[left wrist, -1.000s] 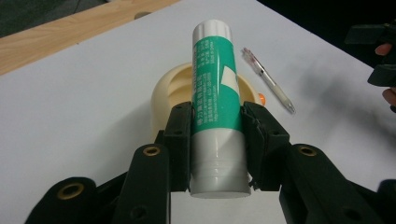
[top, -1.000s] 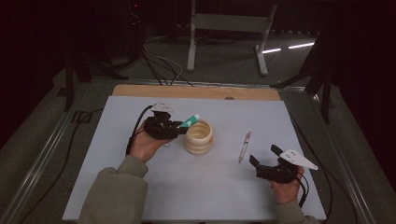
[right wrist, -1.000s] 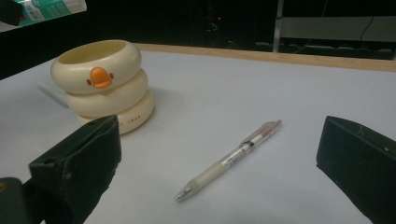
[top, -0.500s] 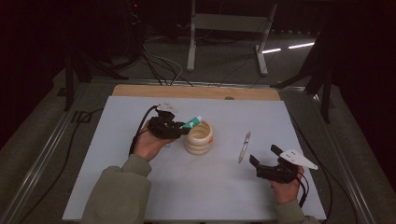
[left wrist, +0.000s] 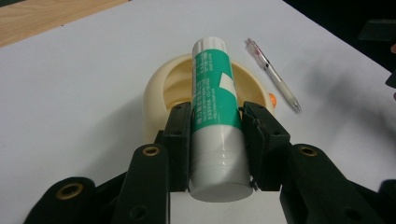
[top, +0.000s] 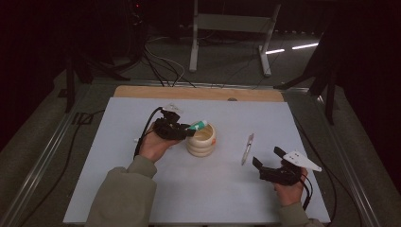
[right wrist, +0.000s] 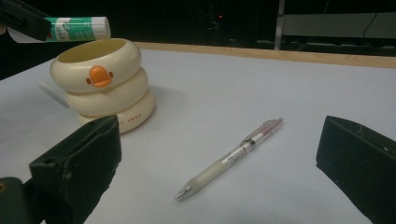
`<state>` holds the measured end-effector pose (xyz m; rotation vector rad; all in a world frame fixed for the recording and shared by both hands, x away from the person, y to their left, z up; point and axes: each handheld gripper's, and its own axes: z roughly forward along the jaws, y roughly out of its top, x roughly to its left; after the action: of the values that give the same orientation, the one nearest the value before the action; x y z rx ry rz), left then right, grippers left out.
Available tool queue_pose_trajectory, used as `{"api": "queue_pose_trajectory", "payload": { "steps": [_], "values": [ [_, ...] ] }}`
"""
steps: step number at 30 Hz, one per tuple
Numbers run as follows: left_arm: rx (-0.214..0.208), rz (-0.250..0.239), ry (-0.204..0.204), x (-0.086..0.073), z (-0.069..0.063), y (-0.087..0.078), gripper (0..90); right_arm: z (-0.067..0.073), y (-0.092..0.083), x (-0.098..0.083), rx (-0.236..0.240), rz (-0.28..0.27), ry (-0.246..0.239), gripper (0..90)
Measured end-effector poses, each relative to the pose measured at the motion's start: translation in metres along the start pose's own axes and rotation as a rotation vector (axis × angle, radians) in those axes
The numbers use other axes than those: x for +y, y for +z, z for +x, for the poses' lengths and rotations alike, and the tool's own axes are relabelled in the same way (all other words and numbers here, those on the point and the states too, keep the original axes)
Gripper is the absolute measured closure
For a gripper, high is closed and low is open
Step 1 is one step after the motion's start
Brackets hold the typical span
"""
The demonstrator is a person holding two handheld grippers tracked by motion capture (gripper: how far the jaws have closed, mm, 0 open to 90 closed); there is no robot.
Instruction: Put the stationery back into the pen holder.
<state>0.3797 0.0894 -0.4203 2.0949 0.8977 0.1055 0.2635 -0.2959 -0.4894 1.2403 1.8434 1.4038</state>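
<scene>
A green-and-white glue stick is being gripped by the left tongs above the rim of the cream holder, while the right tongs are being held released near the pen on the open bench.

High view dim, surroundings near black; white table is the only lit area, bright strips on the floor at 2 o'clock. Left gripper view well lit, glue stick sharp, slight sheen near its base, soft shadow at 3 o'clock. Right gripper view: near jaws blurred, pen sharp, background dark.
</scene>
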Motion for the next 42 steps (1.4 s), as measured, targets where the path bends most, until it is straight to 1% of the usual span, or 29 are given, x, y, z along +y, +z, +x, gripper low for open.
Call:
{"api": "queue_pose_trajectory", "payload": {
  "steps": [15, 17, 20, 23, 29, 33, 38, 42],
  "values": [
    [0.0, -0.012, -0.009, 0.003, 0.0, 0.001, 64.7, 0.0, 0.001, 0.0, 0.004, 0.003, -0.001, 0.5],
    [-0.001, -0.018, -0.014, 0.003, 0.0, 0.002, 64.8, 0.0, 0.001, 0.0, 0.004, 0.004, -0.002, 0.5],
    [-0.006, -0.04, -0.021, 0.005, 0.0, 0.003, 67.4, 0.0, 0.001, 0.0, 0.004, 0.004, -0.001, 0.5],
    [-0.003, -0.028, -0.011, 0.006, -0.003, 0.007, 68.5, 0.0, 0.001, 0.0, 0.004, 0.003, -0.001, 0.5],
    [-0.013, -0.019, -0.011, 0.007, -0.005, 0.019, 68.5, 0.0, 0.001, 0.0, 0.005, 0.003, -0.001, 0.5],
    [-0.022, -0.026, -0.013, 0.008, -0.007, 0.022, 68.2, -0.001, 0.0, 0.0, 0.005, 0.002, 0.0, 0.5],
    [-0.024, -0.016, -0.007, 0.007, -0.008, 0.025, 66.2, -0.001, 0.0, 0.0, 0.006, 0.003, 0.001, 0.5],
    [-0.037, -0.035, -0.021, 0.006, -0.007, 0.026, 62.3, -0.001, 0.0, 0.0, 0.006, 0.001, 0.001, 0.5]
  ]
}}
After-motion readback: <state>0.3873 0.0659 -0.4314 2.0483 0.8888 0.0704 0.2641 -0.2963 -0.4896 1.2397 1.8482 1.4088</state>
